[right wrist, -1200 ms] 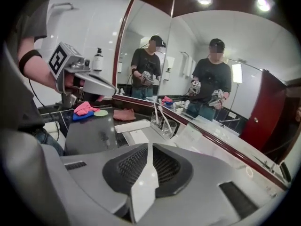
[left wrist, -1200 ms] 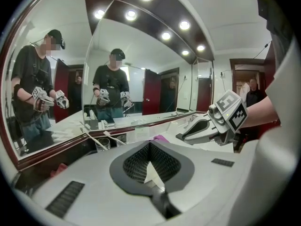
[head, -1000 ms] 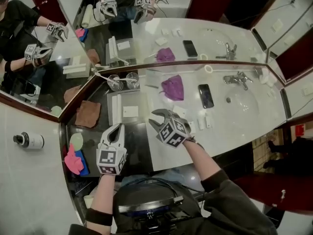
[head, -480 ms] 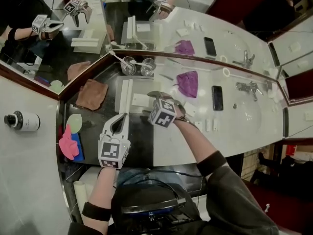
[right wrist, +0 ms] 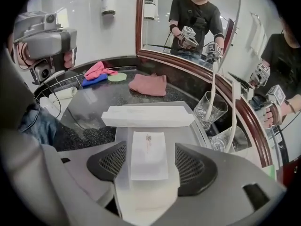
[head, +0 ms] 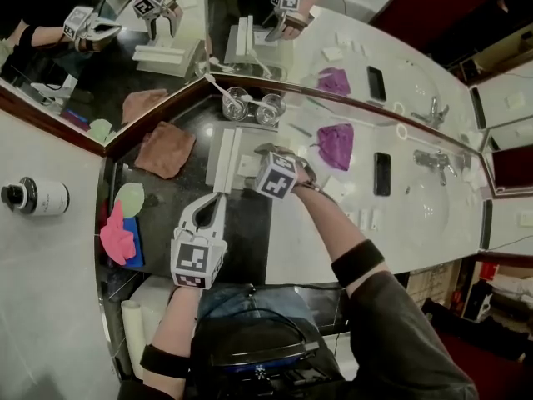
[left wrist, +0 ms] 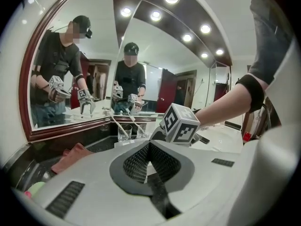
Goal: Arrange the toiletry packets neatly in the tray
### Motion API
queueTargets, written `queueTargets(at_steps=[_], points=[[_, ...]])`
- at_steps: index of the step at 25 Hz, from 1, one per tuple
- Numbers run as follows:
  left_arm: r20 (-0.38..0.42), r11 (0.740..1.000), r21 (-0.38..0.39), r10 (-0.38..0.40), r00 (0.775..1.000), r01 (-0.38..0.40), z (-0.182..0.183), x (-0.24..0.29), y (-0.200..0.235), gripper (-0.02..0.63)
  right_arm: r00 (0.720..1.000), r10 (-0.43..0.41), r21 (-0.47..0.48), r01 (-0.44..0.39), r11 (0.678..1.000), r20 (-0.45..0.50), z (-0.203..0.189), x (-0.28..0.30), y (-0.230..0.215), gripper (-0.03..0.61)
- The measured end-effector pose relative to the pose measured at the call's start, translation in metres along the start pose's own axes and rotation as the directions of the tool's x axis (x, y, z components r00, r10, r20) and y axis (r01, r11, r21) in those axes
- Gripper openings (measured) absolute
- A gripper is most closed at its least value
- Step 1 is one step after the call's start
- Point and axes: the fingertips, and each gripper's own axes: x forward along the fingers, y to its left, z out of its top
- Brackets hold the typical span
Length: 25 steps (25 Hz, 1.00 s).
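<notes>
Right gripper (right wrist: 150, 171) points steeply down over the white tray (right wrist: 186, 134), which sits on the dark stone counter (right wrist: 94, 98) near the mirror corner. Its jaws have just been opening and stand wide. A small white toiletry packet (right wrist: 148, 147) lies flat on the tray floor between the pads, which are clear of both long edges. Nothing is gripped. A long white box (right wrist: 148, 116) lies crosswise at the tray's far end, just beyond the packet's short edge, and two glasses (right wrist: 210, 108) stand just off the tray's right side. Left gripper (left wrist: 149, 154) hovers low over the dark counter with its pads pressed together on nothing. More small white packets (head: 369, 218) lie on the pale counter, well apart from the tray. Judgement: the packet looks thin, very light and probably papery, so it should flex rather than resist, and it would likely skate on the smooth tray if nudged from one side only. Best hold is across its width at mid-length, pads square to the long edges and closed gently, since a hard pinch would probably buckle it. For straightening, a push with one pad on an edge may be enough.
</notes>
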Motion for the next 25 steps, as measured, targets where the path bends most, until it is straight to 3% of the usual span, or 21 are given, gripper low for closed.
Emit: queueTargets(at_steps=[4,7,10,12,18,25], points=[[-0.004,1.0,-0.012,0.011,1.0,-0.011,-0.004,-0.001,0.01,0.0,0.999,0.041,-0.018,-0.041,0.999,-0.011,0.007,0.002,-0.008,0.347],[-0.004,1.0,-0.024,0.019,1.0,-0.019,-0.007,-0.001,0.015,0.0,0.992,0.123,-0.008,-0.124,0.992,-0.025,0.006,0.005,-0.007,0.345],[-0.009,0.999,-0.034,0.024,1.0,-0.024,-0.012,-0.001,0.019,0.0,0.975,0.222,0.032,-0.222,0.975,-0.027,-0.002,0.014,-0.003,0.283],[-0.012,0.999,-0.041,0.026,1.0,-0.027,-0.014,0.0,0.02,0.0,0.969,0.246,0.035,-0.245,0.969,-0.011,0.004,0.011,0.0,0.278],[-0.015,0.998,-0.053,0.03,0.999,-0.03,-0.017,0.002,0.021,0.0,0.979,0.199,-0.059,-0.202,0.978,-0.047,0.011,0.008,-0.003,0.236],[-0.018,0.998,-0.051,0.024,1.0,-0.025,-0.018,0.004,0.017,0.0,0.988,0.146,-0.067,-0.15,0.986,-0.058,0.003,0.008,-0.005,0.154]])
